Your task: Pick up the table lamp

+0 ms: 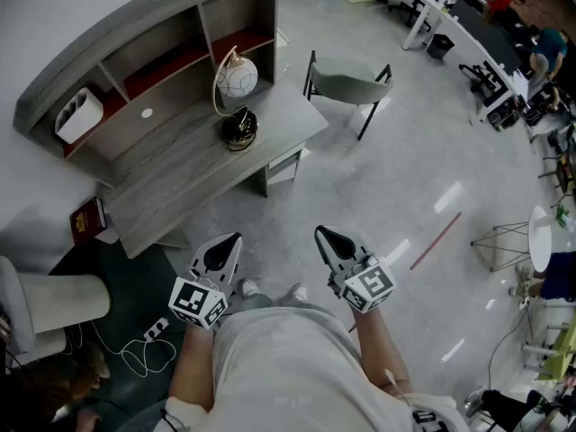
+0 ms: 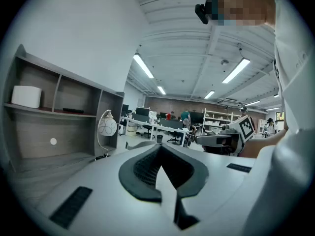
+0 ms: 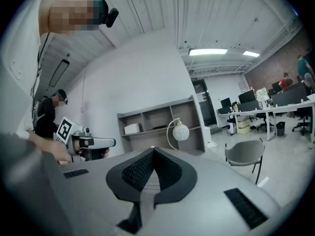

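The table lamp point(image 1: 236, 79) has a white globe shade, an arched gold stem and a dark round base point(image 1: 240, 130). It stands on the grey desk point(image 1: 180, 165) in front of the shelf unit. Both grippers are held over the floor, well short of the desk and apart from the lamp. My left gripper point(image 1: 232, 239) is shut and empty, and so is my right gripper point(image 1: 322, 235). The left gripper view has the lamp point(image 2: 107, 127) far beyond the closed tip point(image 2: 160, 146). In the right gripper view the lamp point(image 3: 179, 131) stands behind the closed tip point(image 3: 152, 149).
A grey chair point(image 1: 351, 84) stands right of the desk. A white box point(image 1: 79, 113) sits on the shelf, a red book point(image 1: 87, 220) at the desk's left end. A white seat point(image 1: 54, 300) and floor cables point(image 1: 148, 345) lie at left. Office desks with people fill the far right.
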